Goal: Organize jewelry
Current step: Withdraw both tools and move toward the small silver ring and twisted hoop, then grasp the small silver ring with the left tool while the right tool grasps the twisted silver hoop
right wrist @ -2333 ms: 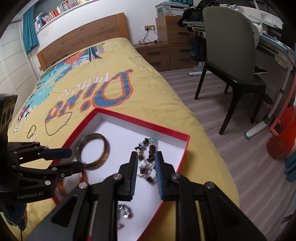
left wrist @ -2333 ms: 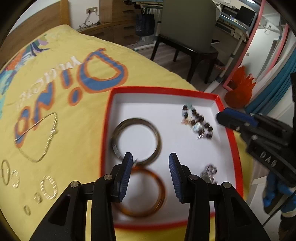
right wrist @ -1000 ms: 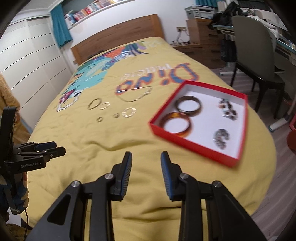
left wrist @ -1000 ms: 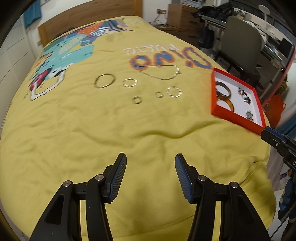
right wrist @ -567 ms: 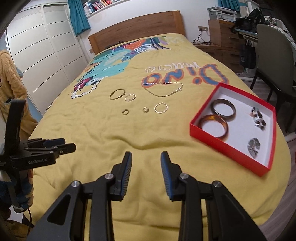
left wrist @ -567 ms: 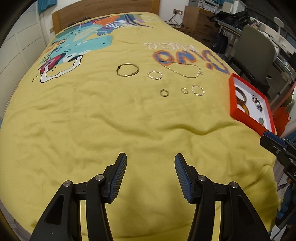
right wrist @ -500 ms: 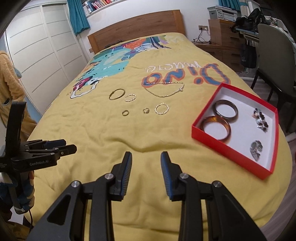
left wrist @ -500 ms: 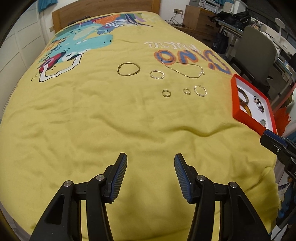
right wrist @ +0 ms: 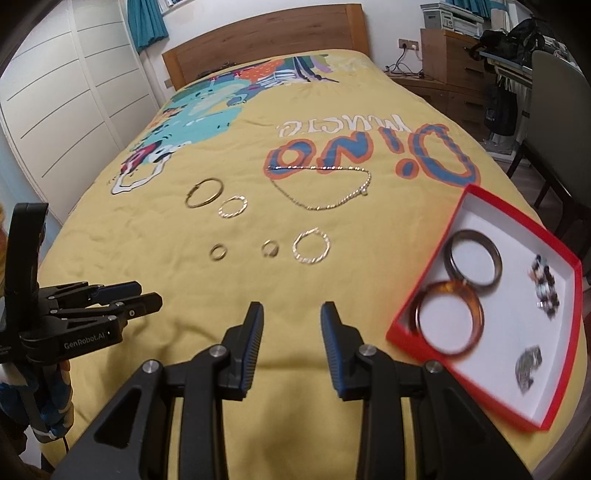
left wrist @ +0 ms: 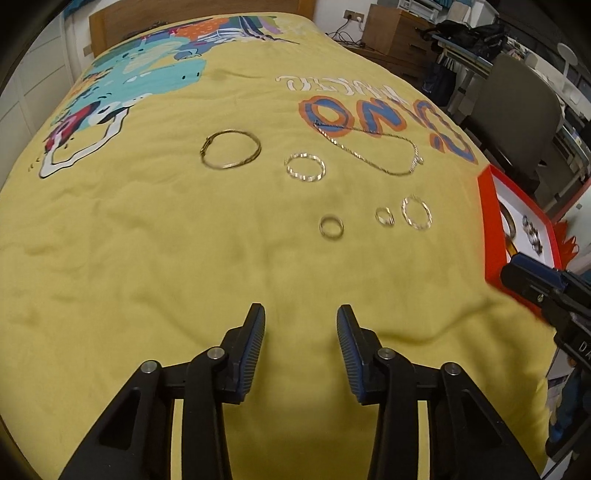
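Jewelry, loose, spread over the yellow bedspread [right wrist: 110,280]: thin gold bangle [right wrist: 203,192] farthest left, twisted hoop [right wrist: 233,206] just beside it, long chain necklace [right wrist: 320,186] looped across the orange-and-blue lettering, then a nearer row of small ring [right wrist: 218,252], smaller ring [right wrist: 270,248] and second twisted hoop [right wrist: 311,246]. Same six pieces visible from the left wrist too, bangle [left wrist: 230,149] at the far left there and chain [left wrist: 369,149] toward the right. Off to the right near the bed's edge, red box [right wrist: 554,417] with a white floor, already holding a dark bangle [right wrist: 473,262], an amber bangle [right wrist: 449,318] overlapping its near rim, a beaded bracelet [right wrist: 544,287] and a small silvery piece [right wrist: 528,367], too blurred to name. Closer in, left gripper [left wrist: 301,324] hung over bare cloth well short of the rings, blue pads apart but just been narrowing, nothing between them. Right gripper [right wrist: 292,321] likewise over empty cloth, fingers apart with only a narrow gap, gripping nothing. Beyond all that, wooden headboard [right wrist: 266,33], white wardrobe doors [right wrist: 74,92] on the left, grey chair [right wrist: 561,92] on the right.
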Demonstrator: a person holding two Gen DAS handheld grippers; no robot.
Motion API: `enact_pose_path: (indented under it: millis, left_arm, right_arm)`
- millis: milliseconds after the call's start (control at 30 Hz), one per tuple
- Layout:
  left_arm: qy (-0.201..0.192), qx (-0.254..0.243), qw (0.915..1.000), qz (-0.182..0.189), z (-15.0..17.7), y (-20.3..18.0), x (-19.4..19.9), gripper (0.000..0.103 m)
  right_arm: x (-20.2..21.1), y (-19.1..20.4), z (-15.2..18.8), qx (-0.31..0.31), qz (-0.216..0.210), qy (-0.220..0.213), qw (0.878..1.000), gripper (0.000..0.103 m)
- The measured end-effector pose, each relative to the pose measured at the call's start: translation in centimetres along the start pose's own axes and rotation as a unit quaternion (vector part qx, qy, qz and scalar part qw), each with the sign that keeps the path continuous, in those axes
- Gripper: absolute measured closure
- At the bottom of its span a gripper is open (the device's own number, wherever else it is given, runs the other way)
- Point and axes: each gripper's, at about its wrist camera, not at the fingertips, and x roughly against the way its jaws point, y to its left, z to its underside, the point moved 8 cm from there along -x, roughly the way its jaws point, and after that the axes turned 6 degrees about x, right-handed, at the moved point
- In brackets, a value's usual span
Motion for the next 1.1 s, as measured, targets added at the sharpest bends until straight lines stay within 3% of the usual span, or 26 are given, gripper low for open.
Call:
enact_pose_path:
  millis: [367, 733, 867, 1100]
  left_arm:
    - [0.011, -0.002, 0.9997, 0.023, -4.8, -1.2, -3.8, 0.073]
    - [0.031, -0.029, 0.9987, 0.026, -4.5, -3.0, -6.4, 0.073]
    - [0.032, -0.033, 0.9986, 0.025, -4.7, -3.1, -7.0, 0.073]
    - [0.030, -0.035, 0.9987, 0.023, -4.5, -2.9, -7.5, 0.075]
  right_arm:
    - [-4.9, -2.2, -3.1, -0.024, 0.006, 0.021, 0.999, 0.072]
    - [-8.1, -2.7, -3.3, -0.046, -0.010, 0.043, 0.998, 0.072]
    - [-8.9, -2.6, -3.2, -0.051, -0.018, 0.048, 0.997, 0.062]
    - [-10.3, -2.4, -3.2, -0.051, -0.016, 0.060, 0.997, 0.062]
